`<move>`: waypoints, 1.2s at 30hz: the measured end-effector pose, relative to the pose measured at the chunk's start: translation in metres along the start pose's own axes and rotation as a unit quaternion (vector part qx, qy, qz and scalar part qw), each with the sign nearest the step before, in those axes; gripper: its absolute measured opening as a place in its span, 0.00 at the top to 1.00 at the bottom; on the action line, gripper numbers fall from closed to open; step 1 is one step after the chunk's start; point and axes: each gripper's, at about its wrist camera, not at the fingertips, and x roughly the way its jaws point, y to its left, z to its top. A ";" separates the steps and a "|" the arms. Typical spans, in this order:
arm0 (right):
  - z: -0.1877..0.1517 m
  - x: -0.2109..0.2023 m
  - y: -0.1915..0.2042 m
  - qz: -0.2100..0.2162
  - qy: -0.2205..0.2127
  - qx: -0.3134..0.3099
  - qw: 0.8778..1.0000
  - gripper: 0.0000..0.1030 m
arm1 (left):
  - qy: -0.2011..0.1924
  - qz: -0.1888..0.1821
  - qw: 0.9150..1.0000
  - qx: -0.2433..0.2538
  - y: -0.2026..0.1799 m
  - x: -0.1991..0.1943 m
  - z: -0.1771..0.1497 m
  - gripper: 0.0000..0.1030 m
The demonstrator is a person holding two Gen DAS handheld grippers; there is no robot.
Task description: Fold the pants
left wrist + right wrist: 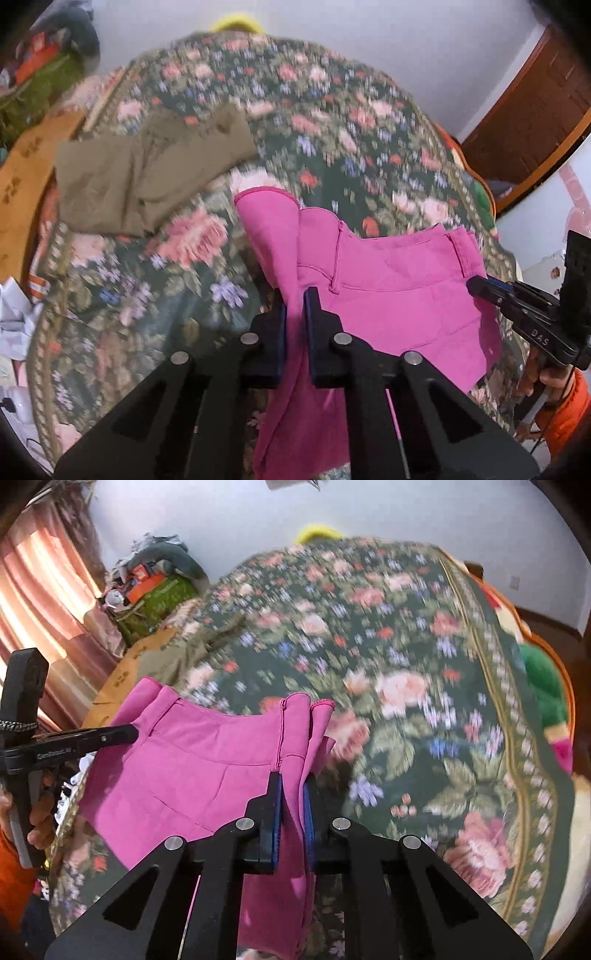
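Bright pink pants [388, 280] hang stretched between my two grippers above a floral bedspread [314, 122]. My left gripper [294, 299] is shut on one bunched edge of the pants. My right gripper [293, 786] is shut on the other bunched edge of the pants [207, 760]. Each gripper shows in the other's view: the right gripper [476, 286] at the pants' far side, the left gripper [129, 733] likewise. The lower part of the pants hangs below the fingers, out of sight.
Olive-brown pants [147, 173] lie flat on the bedspread at the left. A cardboard box [26, 192] and a cluttered pile [155, 587] stand beside the bed. A wooden door [535, 110] is at the right, curtains [48, 590] at the left.
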 end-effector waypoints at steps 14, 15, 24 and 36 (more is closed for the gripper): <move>0.082 -0.012 0.080 0.014 -0.080 -0.063 0.995 0.91 | -0.114 0.061 0.992 0.006 0.041 -0.089 0.060 0.93; 0.087 -0.010 0.084 0.015 -0.083 -0.067 0.994 0.91 | -0.118 0.066 0.991 0.006 0.046 -0.092 0.065 0.93; 0.129 0.026 0.134 0.021 -0.094 -0.106 0.990 0.91 | -0.141 0.107 0.984 -0.013 0.102 -0.105 0.102 0.94; 0.163 0.117 0.165 0.014 -0.053 -0.115 0.992 0.91 | -0.118 0.144 0.981 -0.051 0.186 -0.040 0.131 0.94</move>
